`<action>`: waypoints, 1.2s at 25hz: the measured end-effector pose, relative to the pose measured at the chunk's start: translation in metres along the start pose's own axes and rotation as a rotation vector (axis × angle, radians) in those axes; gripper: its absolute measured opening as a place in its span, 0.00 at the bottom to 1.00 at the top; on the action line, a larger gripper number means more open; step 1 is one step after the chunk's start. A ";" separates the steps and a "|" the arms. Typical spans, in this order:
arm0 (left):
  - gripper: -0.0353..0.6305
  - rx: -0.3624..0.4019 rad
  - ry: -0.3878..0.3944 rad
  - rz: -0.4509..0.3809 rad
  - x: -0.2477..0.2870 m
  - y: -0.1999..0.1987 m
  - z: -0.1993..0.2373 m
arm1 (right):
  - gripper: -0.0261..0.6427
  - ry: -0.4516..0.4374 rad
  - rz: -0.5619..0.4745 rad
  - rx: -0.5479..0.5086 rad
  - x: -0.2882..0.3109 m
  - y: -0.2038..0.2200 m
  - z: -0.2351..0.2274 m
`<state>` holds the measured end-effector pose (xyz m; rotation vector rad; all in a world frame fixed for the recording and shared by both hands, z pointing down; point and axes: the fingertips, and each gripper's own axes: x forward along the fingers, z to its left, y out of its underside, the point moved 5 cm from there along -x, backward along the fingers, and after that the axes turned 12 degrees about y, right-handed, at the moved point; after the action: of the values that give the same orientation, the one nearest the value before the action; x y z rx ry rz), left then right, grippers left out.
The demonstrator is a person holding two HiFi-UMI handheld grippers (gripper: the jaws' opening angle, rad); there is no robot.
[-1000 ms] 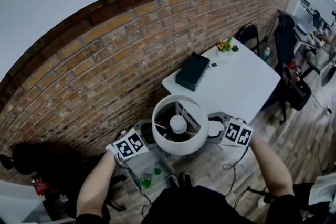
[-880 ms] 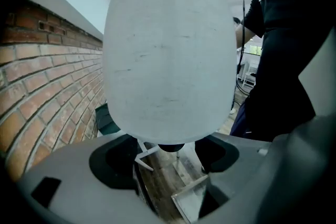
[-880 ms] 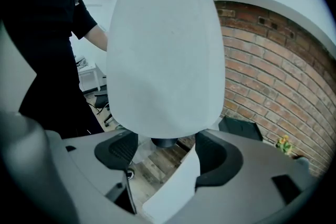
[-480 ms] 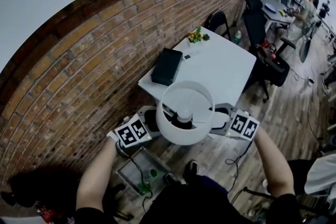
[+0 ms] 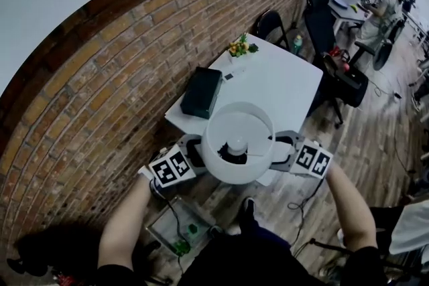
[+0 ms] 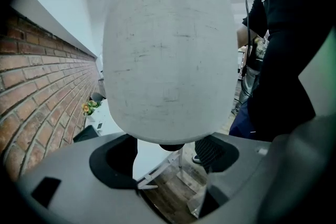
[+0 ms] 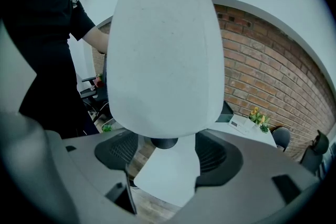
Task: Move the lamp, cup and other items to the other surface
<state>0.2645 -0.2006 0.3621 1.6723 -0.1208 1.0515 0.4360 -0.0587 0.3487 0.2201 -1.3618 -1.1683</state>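
I count one lamp (image 5: 236,172), two grippers and one white table (image 5: 285,87). The lamp is up in the air just off the table's near corner, over the wooden floor (image 5: 375,137), carried between the two grippers. It has a white drum shade, open at the top. One round white bulb (image 5: 236,143) sits at its centre, and a short dark neck (image 7: 164,142) shows under the shade (none of my views shows more of its base).

The left gripper (image 6: 168,156) comes at it from the side where the table meets the brick wall (image 5: 114,77). Its jaws are spread wide round the bottom of the shade, and the pads look to meet the shade's lower sides. The right gripper (image 7: 168,157) does the same from the opposite side, equally wide, pinching the same shade.

On the table I count three things:
- One dark flat box (image 5: 202,92) at the table's wall edge.
- One small bunch of yellow flowers (image 5: 241,47) at the table's far corner.
- One small flat card-like item (image 5: 229,76) between those two.

One black chair (image 5: 271,23) stands just beyond the table's far edge. On the floor, on the table's near side, lies one clear tray (image 5: 175,230) with something green in it.
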 end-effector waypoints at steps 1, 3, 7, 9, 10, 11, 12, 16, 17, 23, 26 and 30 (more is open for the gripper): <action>0.56 -0.004 -0.001 0.003 0.005 -0.003 0.007 | 0.56 -0.005 -0.002 -0.003 0.001 0.004 -0.009; 0.56 -0.011 -0.006 0.009 0.015 -0.010 0.023 | 0.56 -0.015 -0.010 -0.005 0.004 0.013 -0.029; 0.56 -0.033 -0.015 0.018 0.037 -0.020 0.055 | 0.56 -0.035 -0.021 -0.022 0.011 0.030 -0.068; 0.56 -0.049 -0.025 0.023 0.046 -0.022 0.069 | 0.56 -0.046 -0.015 -0.025 0.016 0.036 -0.085; 0.56 -0.057 -0.031 0.027 0.050 -0.022 0.075 | 0.56 -0.055 -0.015 -0.031 0.020 0.039 -0.092; 0.56 -0.066 -0.036 0.032 0.054 -0.022 0.080 | 0.56 -0.063 -0.015 -0.038 0.024 0.042 -0.099; 0.56 -0.072 -0.040 0.040 0.058 -0.022 0.086 | 0.56 -0.071 -0.017 -0.044 0.027 0.045 -0.106; 0.56 -0.082 -0.060 0.068 0.067 -0.021 0.109 | 0.56 -0.092 -0.025 -0.058 0.042 0.053 -0.132; 0.56 -0.088 -0.064 0.070 0.068 -0.022 0.113 | 0.56 -0.098 -0.026 -0.059 0.045 0.055 -0.137; 0.56 -0.128 -0.076 0.095 0.081 -0.021 0.134 | 0.56 -0.135 -0.023 -0.064 0.061 0.067 -0.160; 0.56 -0.143 -0.071 0.114 0.092 -0.014 0.139 | 0.56 -0.151 -0.006 -0.076 0.071 0.075 -0.165; 0.56 -0.161 -0.059 0.176 0.107 0.003 0.139 | 0.56 -0.171 0.019 -0.092 0.084 0.088 -0.162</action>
<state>0.4066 -0.2710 0.4369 1.5674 -0.3873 1.0931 0.5971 -0.1582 0.4199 0.0420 -1.4517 -1.2528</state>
